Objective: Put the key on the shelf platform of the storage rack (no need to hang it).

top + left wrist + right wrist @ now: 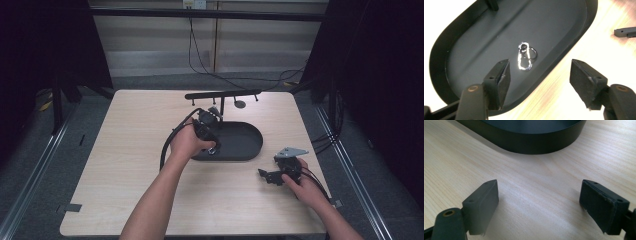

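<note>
Risk, slip: the clip [525, 57] is small, thin and shiny, and it lies flat on the smooth floor of the tray [474, 47]; it is judged likely to skid away or be pushed aside if the pads are brought together too high or off-centre.
Risk, tray edge: the clip lies close to the near rim, so one pad may be caught on the rim, and the tray could be shifted on the worktop [140, 200].
Risk, ring: a dark ring is linked to the clip; a grip on the ring alone is judged to leave the clip dangling.
Left tongs [540, 75]: spread wide and released; nothing is held or touched. They are poised above the near left end of the tray, with the clip seen between and just beyond the pads.
Right tongs [539, 202]: spread wide and released; nothing is gripped. They are held low over bare worktop at the near right, near the tray's wall but apart from it.
Rack [222, 95]: a black bar on a post rises at the tray's far side.
</note>
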Tool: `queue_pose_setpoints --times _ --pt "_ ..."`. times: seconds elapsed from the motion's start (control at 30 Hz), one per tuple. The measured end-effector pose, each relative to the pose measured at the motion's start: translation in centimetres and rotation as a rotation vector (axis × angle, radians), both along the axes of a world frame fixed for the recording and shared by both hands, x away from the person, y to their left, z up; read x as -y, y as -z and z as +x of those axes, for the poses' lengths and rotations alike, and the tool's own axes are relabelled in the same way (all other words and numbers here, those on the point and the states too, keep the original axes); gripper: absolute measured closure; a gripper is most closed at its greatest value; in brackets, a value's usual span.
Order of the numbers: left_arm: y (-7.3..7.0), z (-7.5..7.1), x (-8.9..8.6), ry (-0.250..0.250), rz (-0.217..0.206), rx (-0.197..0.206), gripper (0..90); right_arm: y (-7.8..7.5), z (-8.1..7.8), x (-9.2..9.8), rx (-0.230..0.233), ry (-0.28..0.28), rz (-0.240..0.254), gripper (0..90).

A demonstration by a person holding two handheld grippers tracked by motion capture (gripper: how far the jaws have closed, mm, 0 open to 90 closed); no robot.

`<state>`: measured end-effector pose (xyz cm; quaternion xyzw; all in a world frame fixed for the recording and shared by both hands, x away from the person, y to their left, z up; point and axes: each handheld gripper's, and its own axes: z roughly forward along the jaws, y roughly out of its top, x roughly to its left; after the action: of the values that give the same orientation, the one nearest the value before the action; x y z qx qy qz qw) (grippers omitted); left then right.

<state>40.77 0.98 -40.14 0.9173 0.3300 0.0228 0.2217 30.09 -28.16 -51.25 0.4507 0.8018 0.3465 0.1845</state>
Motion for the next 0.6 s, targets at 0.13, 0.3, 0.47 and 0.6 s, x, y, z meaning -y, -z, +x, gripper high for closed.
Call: queue_pose_setpoints --times 0.13,0.3,0.47,0.6 --pt "0.0 -0.2 -0.6 0.0 -0.012 0.009 29.1 0.0 0.0 0.0 0.0 0.0 0.0 15.5" --pt "-0.1 -0.5 -1.4 -0.004 -0.022 0.022 26.4 0.0 0.0 0.0 0.0 0.0 0.0 15.5" --pt "-0.1 -0.7 -2.1 -0.015 -0.03 0.026 24.8 0.0 0.0 0.0 -0.004 0.002 0.001 15.5" --pt "0.1 -0.9 -2.8 -0.016 -0.026 0.022 24.3 0.0 0.0 0.0 -0.004 0.002 0.001 15.5"
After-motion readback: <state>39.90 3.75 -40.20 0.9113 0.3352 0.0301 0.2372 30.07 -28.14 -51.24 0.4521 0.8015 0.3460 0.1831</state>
